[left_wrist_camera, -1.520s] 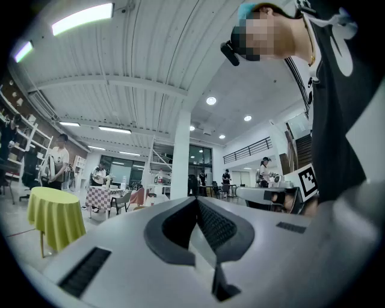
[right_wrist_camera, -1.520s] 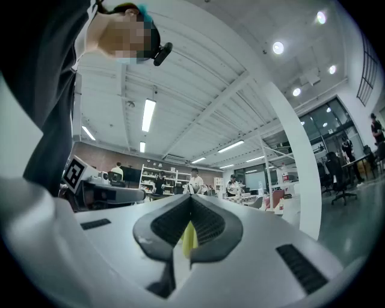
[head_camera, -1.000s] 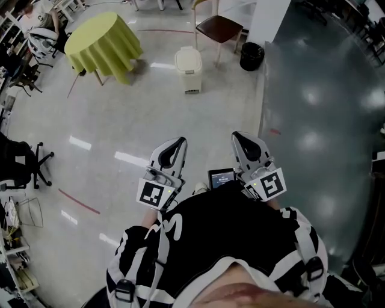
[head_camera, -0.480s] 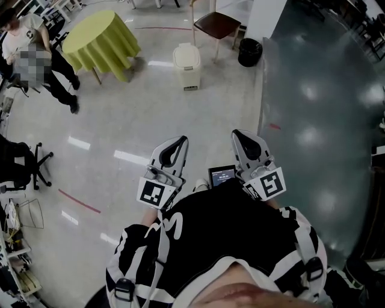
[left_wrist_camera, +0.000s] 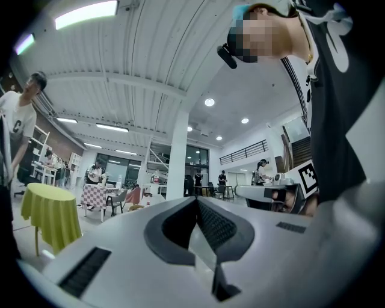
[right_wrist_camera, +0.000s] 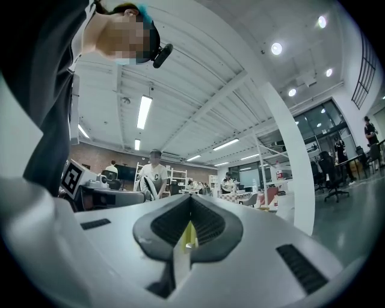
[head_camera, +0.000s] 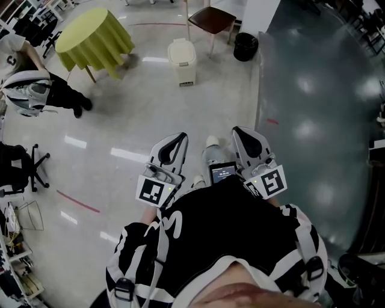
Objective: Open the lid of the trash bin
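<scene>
the cream-white plastic pedal trash bin (head_camera: 181,62) stood on the glossy pale floor (head_camera: 150,120) far ahead of the person, near the top of the head view, with its lid (head_camera: 180,49) down flat. it sat between a round table draped in a yellow-green cloth (head_camera: 93,36) on its left and a brown-seated chair with pale legs (head_camera: 210,18) on its right. a small round black bin (head_camera: 245,46) stood just past the chair, at the edge of the darker grey floor (head_camera: 319,90).

the left hand-held gripper (head_camera: 178,139) and the right hand-held gripper (head_camera: 236,133) were held side by side close to the person's black-and-white top (head_camera: 216,234). both were well apart from the trash bin and pointed roughly towards it. a small dark screen (head_camera: 222,173) sat between them, and a pale shoe (head_camera: 212,142) showed on the floor just ahead of it.

in the left gripper view the left hand-held gripper (left_wrist_camera: 195,201) had its jaws drawn together at the tips, with nothing gripped. in the right gripper view the right hand-held gripper (right_wrist_camera: 191,198) was likewise closed at the tips and empty, with only a sliver of the room showing between its pads.

at the left of the head view a person in a pale shirt (head_camera: 30,90) bent forward, near a black office chair (head_camera: 18,165). a red line (head_camera: 78,201) marked the floor.
</scene>
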A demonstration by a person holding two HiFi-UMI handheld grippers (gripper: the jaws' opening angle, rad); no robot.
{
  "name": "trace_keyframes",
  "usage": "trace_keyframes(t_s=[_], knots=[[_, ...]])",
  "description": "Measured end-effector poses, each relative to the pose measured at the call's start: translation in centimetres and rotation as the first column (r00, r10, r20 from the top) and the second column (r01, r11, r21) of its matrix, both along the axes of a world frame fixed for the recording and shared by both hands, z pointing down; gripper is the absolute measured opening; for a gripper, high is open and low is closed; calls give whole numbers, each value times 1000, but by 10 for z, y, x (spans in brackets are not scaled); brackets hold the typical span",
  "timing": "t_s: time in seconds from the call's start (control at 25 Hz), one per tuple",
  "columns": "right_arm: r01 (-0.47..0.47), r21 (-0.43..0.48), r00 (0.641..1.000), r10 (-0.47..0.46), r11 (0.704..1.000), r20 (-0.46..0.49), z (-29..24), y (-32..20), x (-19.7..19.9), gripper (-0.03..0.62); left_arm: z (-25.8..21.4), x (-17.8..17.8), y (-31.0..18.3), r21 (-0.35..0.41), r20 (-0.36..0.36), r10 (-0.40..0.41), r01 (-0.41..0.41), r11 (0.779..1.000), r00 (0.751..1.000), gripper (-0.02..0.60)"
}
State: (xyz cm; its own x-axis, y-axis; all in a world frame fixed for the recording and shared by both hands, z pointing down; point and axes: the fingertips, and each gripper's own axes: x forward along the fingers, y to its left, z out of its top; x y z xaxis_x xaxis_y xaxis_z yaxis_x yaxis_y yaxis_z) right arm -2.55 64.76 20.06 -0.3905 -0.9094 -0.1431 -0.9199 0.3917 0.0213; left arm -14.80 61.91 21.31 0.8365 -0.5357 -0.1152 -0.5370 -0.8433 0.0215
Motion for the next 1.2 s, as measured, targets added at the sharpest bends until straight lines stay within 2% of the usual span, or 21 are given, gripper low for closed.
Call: trace_keyframes(t_s=[0.24,1.2], knots=[[-11,-1,998,11,1000,58,-2,-23,15,6,1,12,-23,-8,8,0,0,1000,1000,8],[54,10,997,-54,998,51,-11,-194,63,6,-9,58,-190,18,21,-61,61,998,998,8]])
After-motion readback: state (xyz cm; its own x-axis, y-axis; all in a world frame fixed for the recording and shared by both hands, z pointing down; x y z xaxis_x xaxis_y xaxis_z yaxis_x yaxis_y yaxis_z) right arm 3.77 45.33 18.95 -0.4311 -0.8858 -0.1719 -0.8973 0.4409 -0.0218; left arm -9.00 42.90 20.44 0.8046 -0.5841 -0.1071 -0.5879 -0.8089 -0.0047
